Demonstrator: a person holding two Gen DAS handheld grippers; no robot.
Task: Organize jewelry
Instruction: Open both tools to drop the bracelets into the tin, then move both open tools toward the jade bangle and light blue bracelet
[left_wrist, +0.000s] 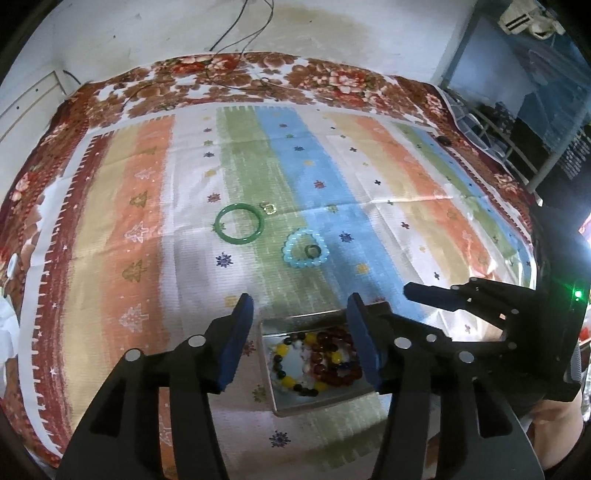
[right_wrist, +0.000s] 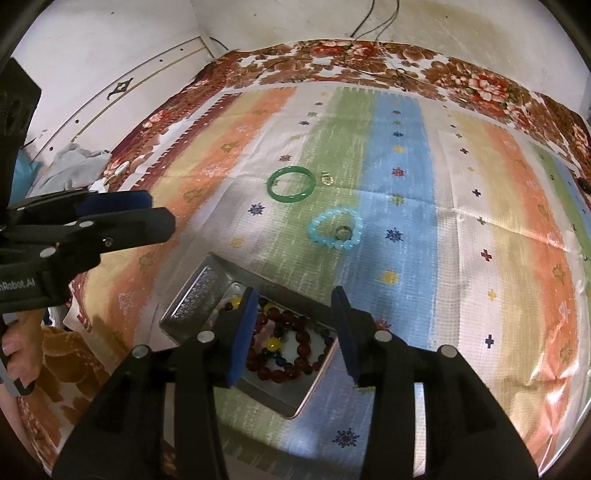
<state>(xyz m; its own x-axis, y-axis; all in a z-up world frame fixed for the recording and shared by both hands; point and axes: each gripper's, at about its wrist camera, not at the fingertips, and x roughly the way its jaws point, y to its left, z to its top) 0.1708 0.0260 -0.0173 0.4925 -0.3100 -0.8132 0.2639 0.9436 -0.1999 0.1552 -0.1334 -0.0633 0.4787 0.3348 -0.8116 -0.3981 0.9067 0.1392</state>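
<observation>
On the striped cloth that covers the bed, a shallow metal tray sits near the front edge with beaded bracelets piled inside: dark red beads mixed with yellow, black and white ones. Above the tray hang both claws. The left claw has its blue-padded jaws spread apart with nothing between them, the tray showing through the gap. The right claw is likewise parted and empty, its jaws standing over the tray's near half; in the left wrist view it shows at the right, just beside the left one.

Farther back on the cloth, well apart from the tray, lie the loose pieces. A green bangle rests flat on the green stripe, with a small gold piece just beside its far right edge. Nearer the tray, a pale blue bead bracelet lies on the blue stripe, and a dark ring sits inside its loop.
</observation>
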